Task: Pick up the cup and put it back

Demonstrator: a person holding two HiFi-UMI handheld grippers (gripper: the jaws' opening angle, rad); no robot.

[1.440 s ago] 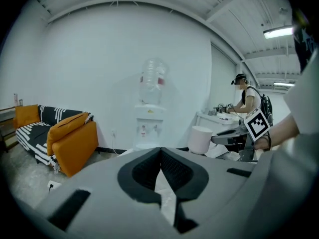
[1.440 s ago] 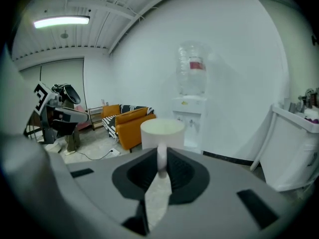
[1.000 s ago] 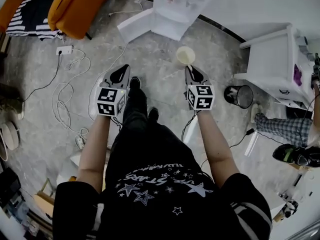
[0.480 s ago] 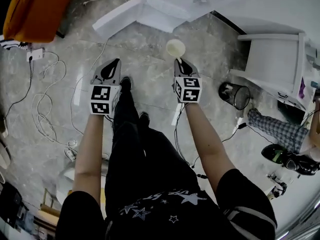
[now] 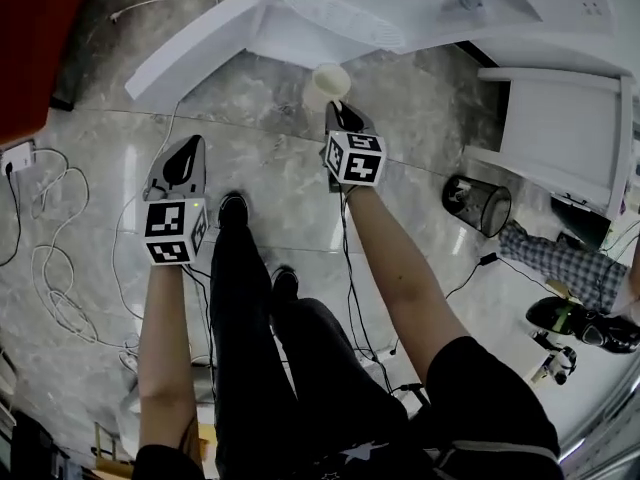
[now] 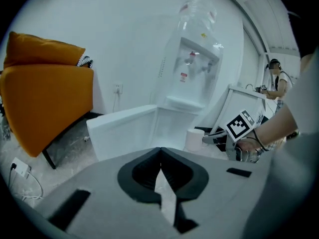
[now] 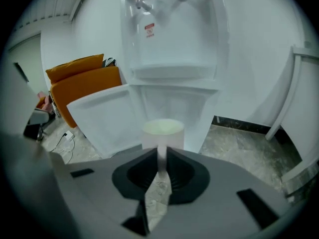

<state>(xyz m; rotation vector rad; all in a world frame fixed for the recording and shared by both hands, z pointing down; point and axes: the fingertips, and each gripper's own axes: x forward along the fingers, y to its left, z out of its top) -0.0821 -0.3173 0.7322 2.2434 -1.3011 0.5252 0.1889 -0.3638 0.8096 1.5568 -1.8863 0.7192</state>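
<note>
The right gripper's [image 7: 162,157] jaws are pinched on the near wall of the cup [image 7: 163,131], one pad inside the rim and one outside, so the pale paper cup hangs upright off their tips. Its inside looks faintly yellow-green, though whether there is liquid in it I cannot tell from this angle. The left gripper's [image 6: 160,157] jaws are closed tip to tip with nothing between them.

From the head view the cup is held in the air above the grey marble floor [image 5: 270,168], just in front of the white water dispenser [image 7: 172,49], roughly level with its lower shelf and below the two taps. A white door panel [image 7: 107,121] of the dispenser stands swung open to the left of the cup. The left gripper is lower and off to the person's left, well apart from the cup, pointing towards that same open panel.

Both forearms reach forward from the person's dark clothing, and the black shoes stand on the floor between the grippers. An orange chair [image 6: 45,93] sits left of the dispenser against the wall, with white cables [image 5: 50,268] looped on the floor near it. To the right are a white cabinet [image 5: 565,128], a black mesh bin [image 5: 480,206] and another person's checked trouser leg [image 5: 545,253]
</note>
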